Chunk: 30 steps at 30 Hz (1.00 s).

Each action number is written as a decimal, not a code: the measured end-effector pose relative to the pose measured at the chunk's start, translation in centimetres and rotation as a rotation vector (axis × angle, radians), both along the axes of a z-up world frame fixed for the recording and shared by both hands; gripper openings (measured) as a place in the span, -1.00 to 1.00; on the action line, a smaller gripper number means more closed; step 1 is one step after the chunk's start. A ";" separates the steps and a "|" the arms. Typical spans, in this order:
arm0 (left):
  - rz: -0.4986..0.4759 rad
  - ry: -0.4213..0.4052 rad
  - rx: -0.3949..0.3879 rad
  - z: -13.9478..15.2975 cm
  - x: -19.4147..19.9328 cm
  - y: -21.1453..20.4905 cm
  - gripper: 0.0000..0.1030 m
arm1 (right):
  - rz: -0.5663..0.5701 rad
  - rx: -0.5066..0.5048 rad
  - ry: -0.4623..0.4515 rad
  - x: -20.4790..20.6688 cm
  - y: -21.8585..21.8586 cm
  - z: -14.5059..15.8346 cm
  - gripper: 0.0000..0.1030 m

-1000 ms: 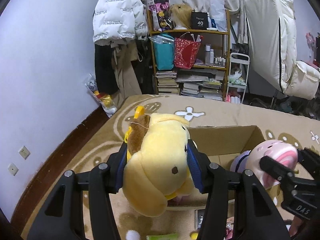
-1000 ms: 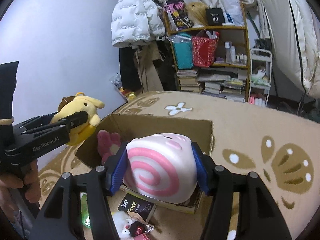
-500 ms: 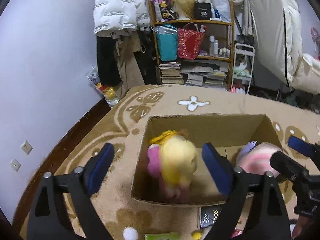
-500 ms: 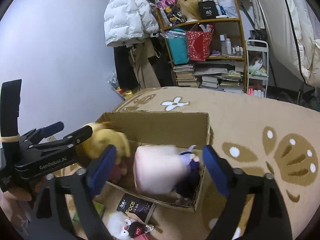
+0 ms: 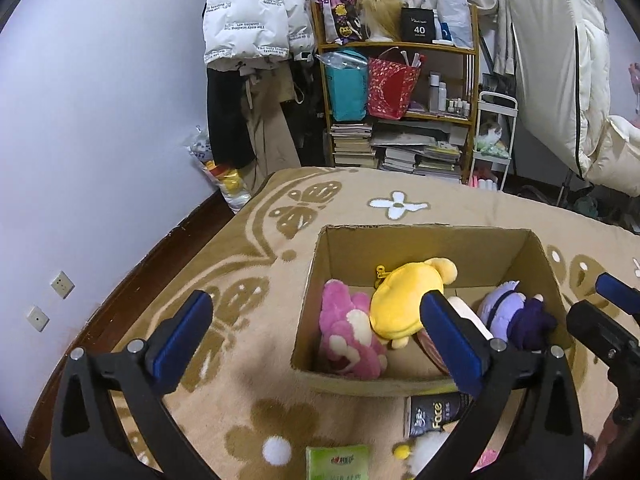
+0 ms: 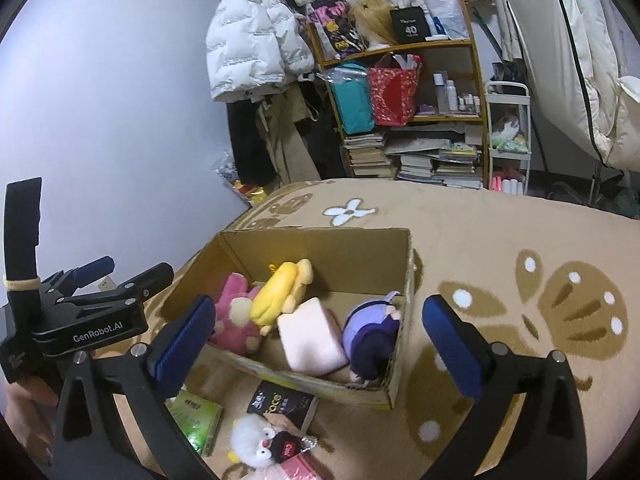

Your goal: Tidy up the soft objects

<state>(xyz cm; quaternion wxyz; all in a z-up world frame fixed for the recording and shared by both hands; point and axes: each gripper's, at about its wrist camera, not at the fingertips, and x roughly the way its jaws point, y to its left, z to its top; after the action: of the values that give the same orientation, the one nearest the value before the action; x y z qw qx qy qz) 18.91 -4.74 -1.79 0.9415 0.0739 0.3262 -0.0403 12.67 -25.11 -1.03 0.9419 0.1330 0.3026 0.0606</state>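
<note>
Hovering above the cardboard box, the left gripper and right gripper both gape, released; the yellow plush and pink cushion lie inside

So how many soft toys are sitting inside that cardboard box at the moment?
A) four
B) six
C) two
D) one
A: the cardboard box holds a pink plush, a yellow plush, a pale pink cushion toy and a purple plush.
</note>
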 end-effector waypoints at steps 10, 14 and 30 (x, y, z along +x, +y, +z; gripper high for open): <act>0.029 0.024 -0.014 1.6 -2.9 1.8 0.99 | 0.029 -0.101 -0.028 -2.7 2.4 1.8 1.00; 0.037 0.042 -0.003 1.9 -4.4 2.4 0.99 | 0.032 -0.133 -0.039 -4.0 2.9 2.7 1.00; 0.066 0.104 -0.030 1.3 -9.8 6.4 0.99 | 0.049 -0.113 -0.010 -9.2 4.2 2.2 1.00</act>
<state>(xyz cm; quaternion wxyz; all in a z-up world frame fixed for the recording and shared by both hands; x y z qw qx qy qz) 9.12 1.67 -0.45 0.9252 0.0469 0.3761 -0.0180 3.51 -20.95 1.13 0.9476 0.0716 0.3041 0.0673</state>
